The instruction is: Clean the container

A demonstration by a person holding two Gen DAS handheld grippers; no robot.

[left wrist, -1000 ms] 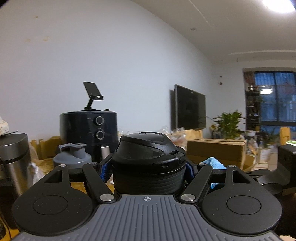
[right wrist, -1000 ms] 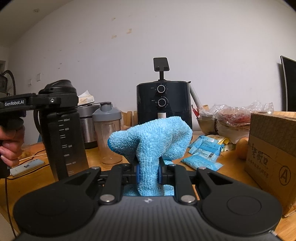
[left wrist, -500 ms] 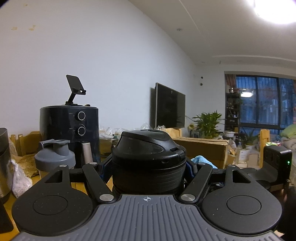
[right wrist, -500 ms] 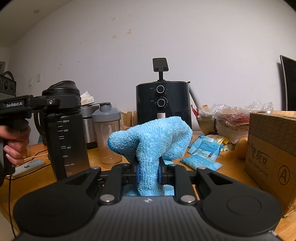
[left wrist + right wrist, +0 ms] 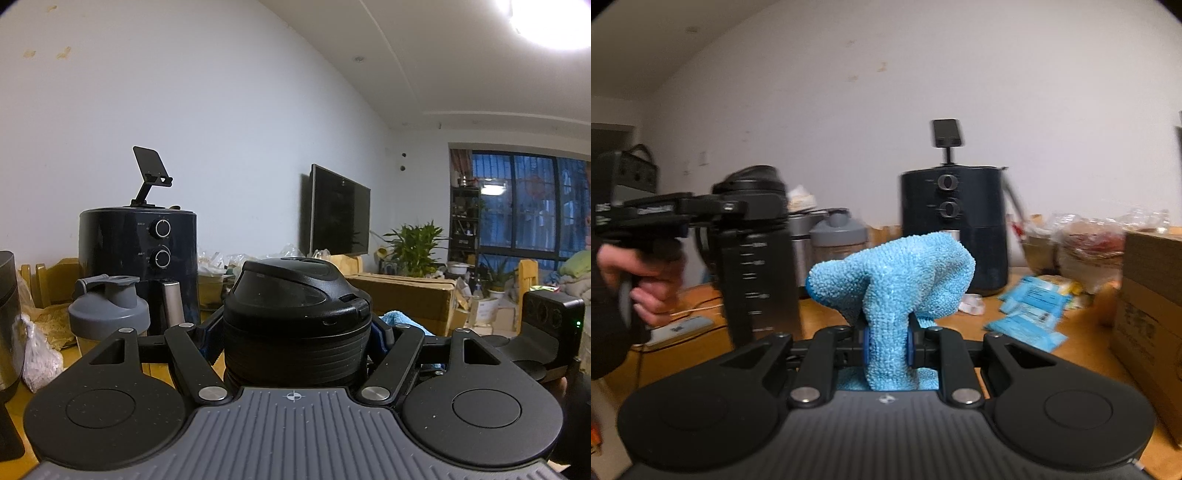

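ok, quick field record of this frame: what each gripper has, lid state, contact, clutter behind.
left gripper: shut on dark bottle, gripped just under the lid
right gripper: shut on blue cloth
bottle lid: on
cloth to bottle: apart, no contact
behind: air fryer, grey-lidded shaker, cardboard box
surface: wooden table

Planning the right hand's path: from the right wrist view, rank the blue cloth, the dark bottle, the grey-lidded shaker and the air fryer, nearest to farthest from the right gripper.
1. Blue cloth: clamped in the right gripper.
2. Dark bottle: left, held up.
3. Grey-lidded shaker: behind, left of centre.
4. Air fryer: back, by the wall.
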